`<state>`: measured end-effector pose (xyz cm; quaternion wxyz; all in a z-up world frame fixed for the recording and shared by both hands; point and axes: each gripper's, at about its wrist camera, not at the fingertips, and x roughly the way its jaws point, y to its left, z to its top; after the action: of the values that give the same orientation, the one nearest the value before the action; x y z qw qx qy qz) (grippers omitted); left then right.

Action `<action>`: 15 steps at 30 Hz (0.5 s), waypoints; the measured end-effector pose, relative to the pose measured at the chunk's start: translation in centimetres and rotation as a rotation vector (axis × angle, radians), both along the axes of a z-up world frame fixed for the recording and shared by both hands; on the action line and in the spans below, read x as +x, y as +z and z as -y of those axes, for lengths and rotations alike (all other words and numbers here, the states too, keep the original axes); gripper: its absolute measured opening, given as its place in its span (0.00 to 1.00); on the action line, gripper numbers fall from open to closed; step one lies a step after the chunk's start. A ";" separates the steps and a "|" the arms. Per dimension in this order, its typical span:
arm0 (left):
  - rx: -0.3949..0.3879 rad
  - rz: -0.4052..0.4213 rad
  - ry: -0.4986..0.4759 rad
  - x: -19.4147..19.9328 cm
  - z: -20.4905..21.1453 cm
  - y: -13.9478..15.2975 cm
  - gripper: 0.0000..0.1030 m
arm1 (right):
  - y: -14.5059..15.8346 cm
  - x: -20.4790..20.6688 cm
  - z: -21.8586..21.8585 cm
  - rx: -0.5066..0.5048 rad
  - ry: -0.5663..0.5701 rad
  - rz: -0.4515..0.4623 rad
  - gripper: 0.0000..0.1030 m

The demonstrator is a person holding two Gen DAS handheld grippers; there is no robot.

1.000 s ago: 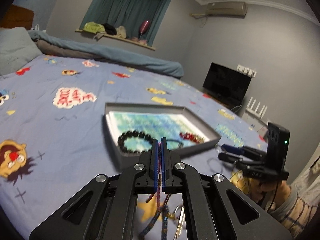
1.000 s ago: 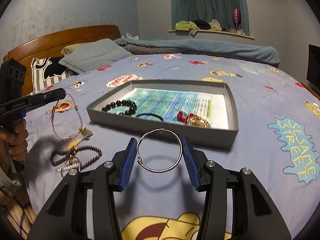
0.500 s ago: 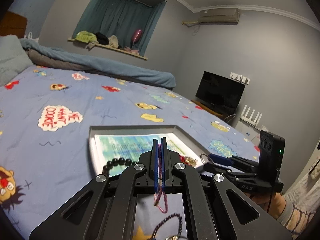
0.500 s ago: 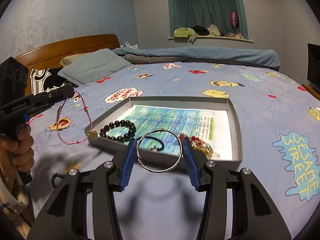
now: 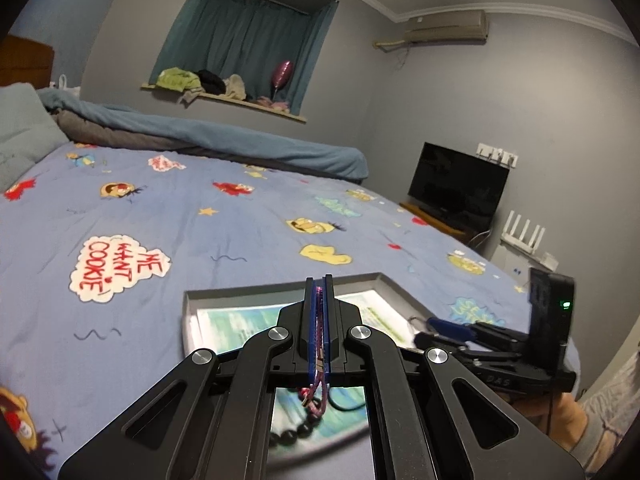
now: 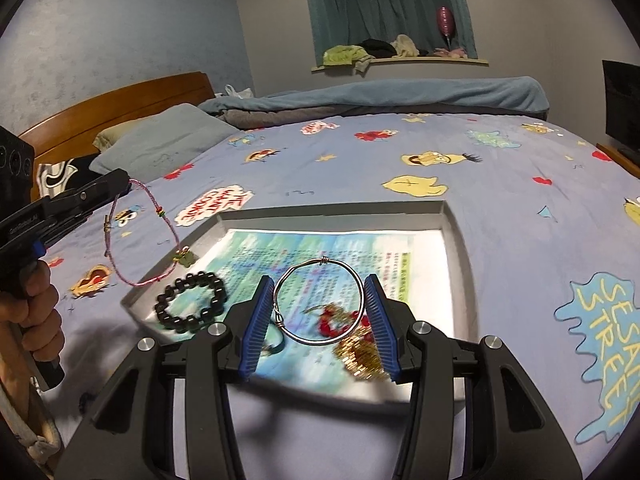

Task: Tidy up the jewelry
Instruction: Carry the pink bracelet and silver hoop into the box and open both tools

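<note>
A grey tray (image 6: 454,216) lined with printed paper lies on the bed. In it are a black bead bracelet (image 6: 191,303) at the near left and a red and gold piece (image 6: 352,336) near the front. My right gripper (image 6: 319,304) is shut on a silver wire bangle (image 6: 362,284), held flat over the tray's front part. My left gripper (image 5: 319,286) is shut on a pink cord bracelet (image 5: 316,394), which hangs as a loop (image 6: 142,240) over the tray's near left corner. In the left wrist view the tray (image 5: 192,294) lies right under the fingers.
The bed carries a blue cartoon sheet (image 6: 500,168), with a pillow (image 6: 160,142) and wooden headboard (image 6: 120,98) at the left and a rolled blanket (image 6: 400,94) at the back. A TV (image 5: 458,186) stands past the bed's right side. A hand (image 6: 34,322) holds the left gripper's handle.
Both grippers have moved forward over the tray, each keeping its piece. The pink cord loop now hangs at the tray's near left corner instead of over the sheet.
</note>
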<state>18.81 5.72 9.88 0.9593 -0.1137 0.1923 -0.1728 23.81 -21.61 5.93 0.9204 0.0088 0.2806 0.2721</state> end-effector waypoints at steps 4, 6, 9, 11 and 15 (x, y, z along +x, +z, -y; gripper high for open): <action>0.024 -0.039 0.019 2.8 -0.1 -1.1 0.03 | -0.1 1.5 0.7 0.006 -0.046 -0.015 0.45; 0.013 -0.071 0.024 4.1 -0.6 -1.8 0.03 | -0.4 2.4 0.9 -0.008 -0.064 -0.032 0.45; 0.023 -0.111 0.036 5.4 -0.9 -2.6 0.03 | -0.9 3.8 0.8 -0.027 -0.063 -0.069 0.45; 0.049 -0.141 0.056 6.2 -1.0 -3.2 0.03 | -1.0 4.4 0.7 -0.036 -0.065 -0.082 0.45; 0.108 -0.206 0.088 7.1 -0.9 -4.4 0.03 | -1.2 5.6 0.9 -0.040 -0.080 -0.111 0.45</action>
<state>25.87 6.63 5.51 0.9458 -0.0874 0.2938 -0.1072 29.42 -22.48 4.73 0.9136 0.0167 0.3359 0.2284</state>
